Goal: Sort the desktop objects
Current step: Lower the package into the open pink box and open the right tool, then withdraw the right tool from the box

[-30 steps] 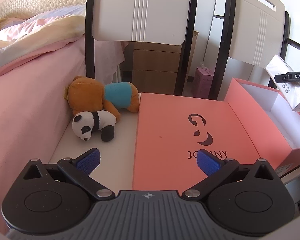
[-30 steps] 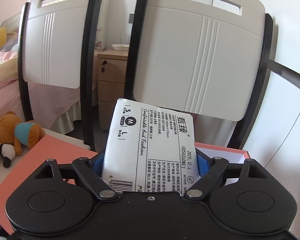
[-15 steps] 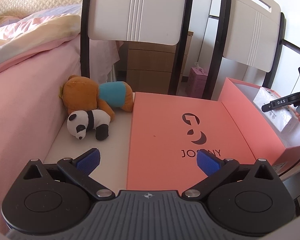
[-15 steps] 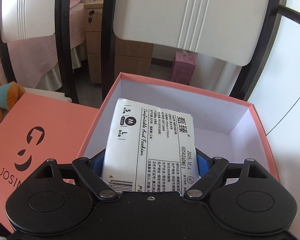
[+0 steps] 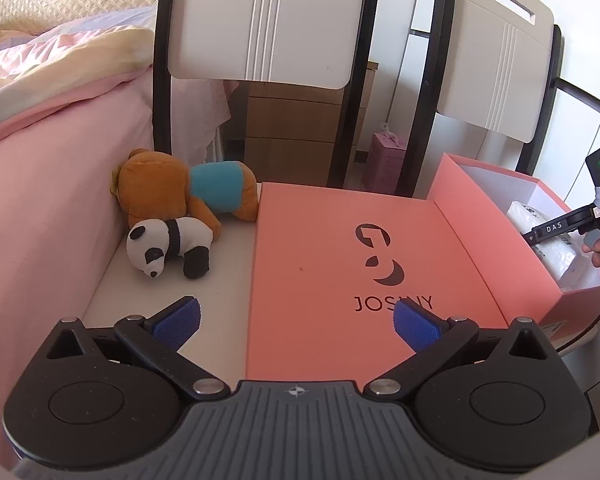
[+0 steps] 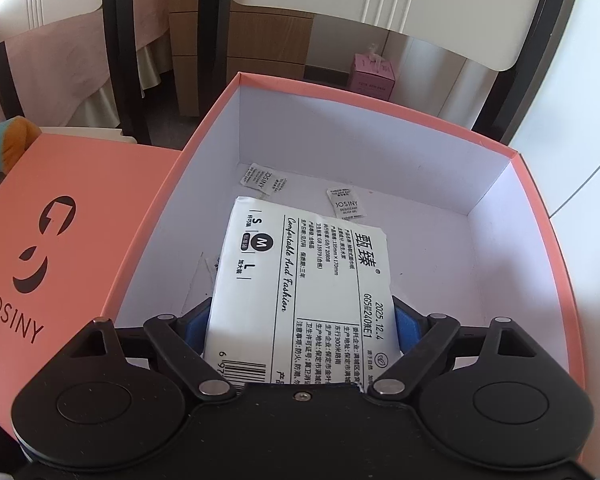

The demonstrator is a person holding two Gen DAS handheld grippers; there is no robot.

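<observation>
My right gripper (image 6: 302,326) is shut on a white tissue pack (image 6: 300,280) and holds it inside the open pink box (image 6: 532,208), near its white floor. The pack also shows in the left wrist view (image 5: 556,240) with the right gripper (image 5: 556,226) on it. My left gripper (image 5: 296,320) is open and empty, low over the pink box lid (image 5: 340,264). A brown teddy bear in a blue shirt (image 5: 184,188) and a small panda toy (image 5: 168,246) lie on the white table (image 5: 140,300) to the left of the lid.
Two desiccant sachets (image 6: 346,202) lie on the box floor. Two white chairs (image 5: 260,20) stand behind the table. A pink bed (image 5: 40,160) borders the table's left side. A wooden drawer unit (image 5: 296,132) and a small pink carton (image 5: 388,160) are behind.
My right gripper has moved forward and down, lowering the tissue pack from above the box's rim to deep inside the box. My left gripper has drifted slightly and stays open.
</observation>
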